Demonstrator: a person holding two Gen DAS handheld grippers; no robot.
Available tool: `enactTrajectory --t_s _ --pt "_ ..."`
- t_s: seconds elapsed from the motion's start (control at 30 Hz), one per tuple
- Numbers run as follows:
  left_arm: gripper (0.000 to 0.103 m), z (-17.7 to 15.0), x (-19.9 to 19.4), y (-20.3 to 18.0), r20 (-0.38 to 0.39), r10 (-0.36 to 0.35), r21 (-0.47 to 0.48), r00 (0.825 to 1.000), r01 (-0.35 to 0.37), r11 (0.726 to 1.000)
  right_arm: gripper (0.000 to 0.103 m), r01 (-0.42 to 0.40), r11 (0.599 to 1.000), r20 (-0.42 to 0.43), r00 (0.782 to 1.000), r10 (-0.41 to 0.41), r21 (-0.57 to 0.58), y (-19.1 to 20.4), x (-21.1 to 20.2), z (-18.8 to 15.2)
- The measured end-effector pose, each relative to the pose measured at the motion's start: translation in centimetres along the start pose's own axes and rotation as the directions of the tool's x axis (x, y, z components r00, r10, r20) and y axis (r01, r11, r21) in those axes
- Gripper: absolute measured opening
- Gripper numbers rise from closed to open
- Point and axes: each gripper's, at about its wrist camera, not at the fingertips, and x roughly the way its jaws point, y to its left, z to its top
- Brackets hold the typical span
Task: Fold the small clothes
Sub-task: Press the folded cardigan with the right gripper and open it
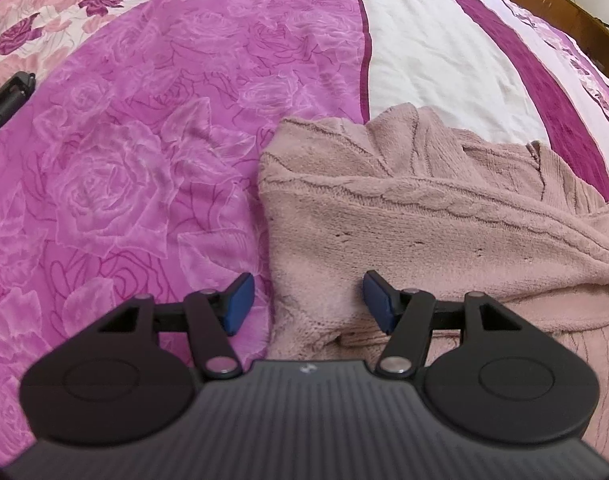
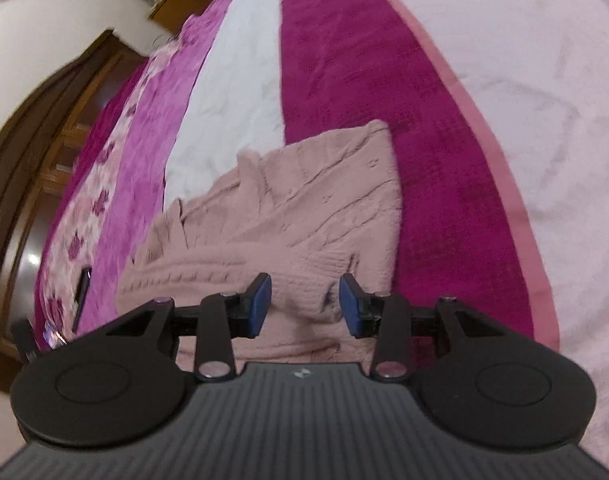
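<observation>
Your sweater lies partly folded on the bedspread, still bunched; both the left gripper and right gripper hang open, holding nothing.

Soft even light, right view blurred

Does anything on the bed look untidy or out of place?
Only the pink knit sweater: it lies rumpled and half folded on the bedspread, with uneven edges. A dark object sits at the bed's edge; what it is, I cannot tell.
</observation>
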Motion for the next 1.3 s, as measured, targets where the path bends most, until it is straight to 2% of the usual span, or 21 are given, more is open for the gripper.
enactTrajectory --t_s 0.13,0.3,0.43,0.53,0.7,0.87,0.97,1.1,1.3 --pt "0.062 0.0 0.0 -0.1 0.002 0.005 0.009 1.0 -0.005 1.0 0.046 -0.049 0.995 -0.027 0.998 0.052 0.087 -1.3 1.7 0.6" --pt "0.061 0.0 0.0 0.0 -0.002 0.003 0.006 1.0 -0.003 1.0 0.046 -0.163 0.976 -0.001 0.986 0.165 0.147 -1.2 2.6 0.6" --pt "0.061 0.1 0.1 -0.2 -0.001 0.009 0.015 1.0 -0.009 1.0 0.046 -0.072 0.997 -0.017 0.997 0.072 0.013 1.0 3.5 0.4" --pt "0.062 0.0 0.2 -0.2 0.001 0.011 0.019 1.0 -0.011 1.0 0.046 0.003 0.994 -0.004 1.0 -0.004 -0.109 3.0 4.1 -0.2" --pt "0.062 0.0 0.2 -0.1 -0.004 0.009 0.021 1.0 -0.009 1.0 0.046 0.039 0.977 0.066 0.998 -0.026 -0.211 5.0 4.1 -0.5" --pt "0.062 0.0 0.2 -0.1 -0.002 0.01 0.023 1.0 -0.01 1.0 0.046 0.043 0.975 0.071 0.997 -0.028 -0.219 5.2 4.0 -0.3" --pt "0.062 0.0 0.3 -0.1 -0.002 0.011 0.023 1.0 -0.011 1.0 0.046 -0.009 0.985 0.077 0.997 0.023 -0.175 4.5 3.7 -0.1" --pt "0.062 0.0 0.4 -0.1 -0.003 0.01 0.024 1.0 -0.01 1.0 0.046 -0.147 0.989 0.079 0.986 0.148 -0.014 2.5 3.9 0.7" --pt "0.062 0.0 0.5 0.1 -0.001 0.002 0.02 1.0 -0.002 1.0 0.046 -0.194 0.976 0.077 0.979 0.187 0.101 1.0 4.7 1.4"
